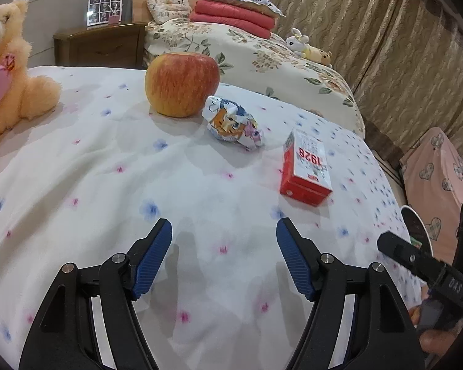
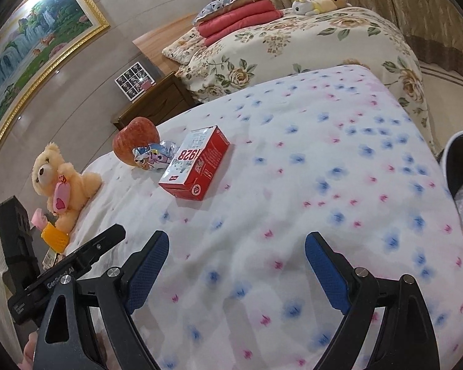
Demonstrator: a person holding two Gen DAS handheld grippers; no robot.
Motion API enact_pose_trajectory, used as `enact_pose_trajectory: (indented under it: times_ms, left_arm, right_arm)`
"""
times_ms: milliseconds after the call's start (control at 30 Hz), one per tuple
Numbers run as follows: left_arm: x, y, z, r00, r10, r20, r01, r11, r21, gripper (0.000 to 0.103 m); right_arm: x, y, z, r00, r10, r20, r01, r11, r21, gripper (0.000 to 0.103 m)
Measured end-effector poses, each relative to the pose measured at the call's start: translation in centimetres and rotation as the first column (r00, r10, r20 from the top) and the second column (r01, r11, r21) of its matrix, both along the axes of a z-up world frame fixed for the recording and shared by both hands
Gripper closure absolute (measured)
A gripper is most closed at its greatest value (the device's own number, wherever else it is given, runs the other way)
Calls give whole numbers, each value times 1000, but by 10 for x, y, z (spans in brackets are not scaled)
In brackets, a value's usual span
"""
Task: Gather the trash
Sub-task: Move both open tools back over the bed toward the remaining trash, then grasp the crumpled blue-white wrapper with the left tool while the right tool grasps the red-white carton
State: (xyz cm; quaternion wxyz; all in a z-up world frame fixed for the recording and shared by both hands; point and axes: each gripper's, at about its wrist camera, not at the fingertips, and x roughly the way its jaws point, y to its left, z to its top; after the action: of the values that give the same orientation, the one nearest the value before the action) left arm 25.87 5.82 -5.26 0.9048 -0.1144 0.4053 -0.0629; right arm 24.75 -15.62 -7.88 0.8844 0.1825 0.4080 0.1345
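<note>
Listing bed items | red carton (image 1: 305, 169) marked 1928, lying on flowered bedspread (image 1: 108, 185) | crumpled cartoon wrapper (image 1: 233, 125) beside it, just beside apple (image 1: 182, 84) | teddy bear (image 1: 12, 71) at far edge | left gripper (image 1: 223, 228) jaws apart, empty | right gripper (image 2: 236, 242) jaws wide, empty | both well short of carton

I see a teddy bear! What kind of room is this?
Most likely a bedroom: there are two beds, stacked pillows, and a wooden nightstand between them.
</note>
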Motion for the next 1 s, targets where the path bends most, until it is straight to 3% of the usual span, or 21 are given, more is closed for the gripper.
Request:
enact_pose_trajectory:
  times_ms: [367,567,767,800,833,867,933,1000]
  left_arm:
    - [57,0,4,1000,-13,-8,13,1000,-18,31]
    - [80,1,3,1000,-8,-19,6,997,-74,31]
    - [92,-3,-3,1000,2,-19,-3,998,-57,32]
    - [94,-2,-4,1000,2,-18,-2,999,-53,39]
    - [95,-2,-5,1000,-4,-21,3,999,-53,55]
    - [97,-1,-6,1000,-15,-28,13,998,-61,64]
    - [99,-1,-9,998,-35,-43,32,996,-81,96]
    - [96,0,-9,998,-45,-43,41,996,-83,100]
  right_arm:
    - [11,0,-4,1000,-23,1,23,999,26,12]
    - [15,-1,-4,999,-40,2,40,999,33,12]
    - [15,1,-4,999,-54,2,54,998,30,11]
    - [15,1,-4,998,-57,3,57,998,30,11]
    - [15,2,-5,998,-60,2,60,998,30,11]
    - [15,2,-4,998,-62,2,62,998,30,11]
    - [16,5,-4,998,-59,2,59,998,25,11]
    - [16,9,-3,999,-51,5,51,999,19,11]
